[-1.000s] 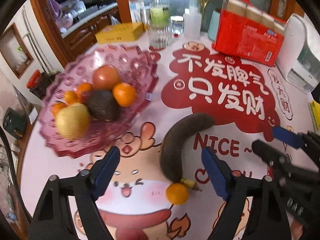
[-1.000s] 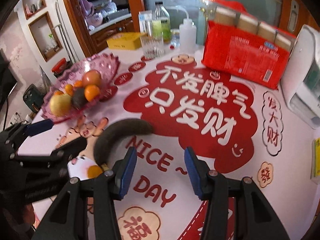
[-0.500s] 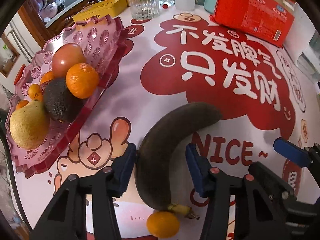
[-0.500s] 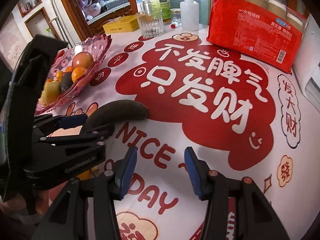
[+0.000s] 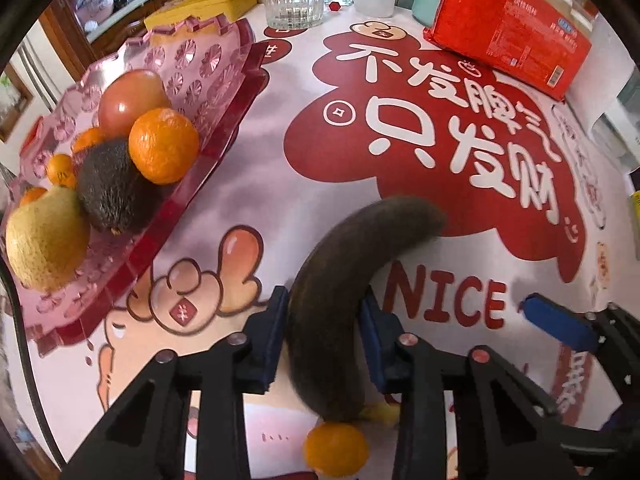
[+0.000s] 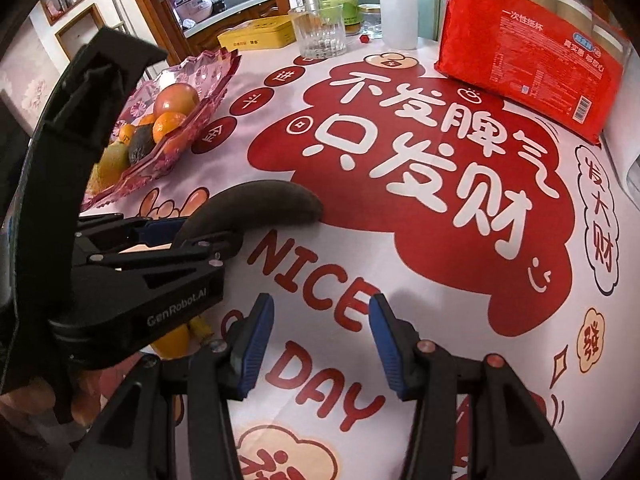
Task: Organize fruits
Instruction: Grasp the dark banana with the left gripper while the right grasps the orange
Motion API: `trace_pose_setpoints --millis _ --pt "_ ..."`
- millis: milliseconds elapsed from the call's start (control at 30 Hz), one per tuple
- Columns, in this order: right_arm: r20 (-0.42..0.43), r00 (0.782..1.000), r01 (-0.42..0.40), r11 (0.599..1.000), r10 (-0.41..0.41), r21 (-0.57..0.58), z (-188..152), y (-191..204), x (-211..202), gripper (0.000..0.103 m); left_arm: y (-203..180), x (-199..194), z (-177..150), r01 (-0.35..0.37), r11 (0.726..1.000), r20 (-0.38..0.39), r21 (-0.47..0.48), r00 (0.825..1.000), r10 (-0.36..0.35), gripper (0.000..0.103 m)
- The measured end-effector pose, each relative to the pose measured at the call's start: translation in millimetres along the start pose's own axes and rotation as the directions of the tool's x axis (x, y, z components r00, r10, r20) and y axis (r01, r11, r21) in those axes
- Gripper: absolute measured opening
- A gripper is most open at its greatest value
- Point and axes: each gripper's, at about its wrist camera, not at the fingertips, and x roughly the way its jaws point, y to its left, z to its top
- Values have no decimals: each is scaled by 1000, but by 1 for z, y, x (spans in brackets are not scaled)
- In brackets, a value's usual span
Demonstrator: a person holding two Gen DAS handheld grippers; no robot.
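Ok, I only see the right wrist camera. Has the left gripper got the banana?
Observer: Nearly. The left gripper is closing, with the banana between its pads, and both pads touch it.
Operator: What's the orange thing hiding under that gripper?
Observer: A small orange. It's whole and lies on the table right by the banana's stem end.

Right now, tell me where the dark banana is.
In the left wrist view the dark banana lies on the tablecloth, right of the pink fruit tray, between the left hand-held gripper, whose jaws are closing.
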Motion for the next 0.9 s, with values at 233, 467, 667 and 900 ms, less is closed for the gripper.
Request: trace_pose_setpoints --millis 233,467,667,900 --pt "1 1000 -22 1000 22 -21 0 8 -3 50 7 -37 -12 -5 1000 61 14 998 4 31" --pt "-15 998 -63 997 62 -49 -6 23 -2 50 30 -84 -13 6 999 145 -41 989 0 31" --pt "-27 994 -106 988 104 -109 -9 47 -2 50 50 -114 -18 0 997 183 -82 983 15 31" --pt "-64 990 -137 975 128 -173 -11 76 11 50 72 -128 -33 -17 992 189 -122 981 40 31"
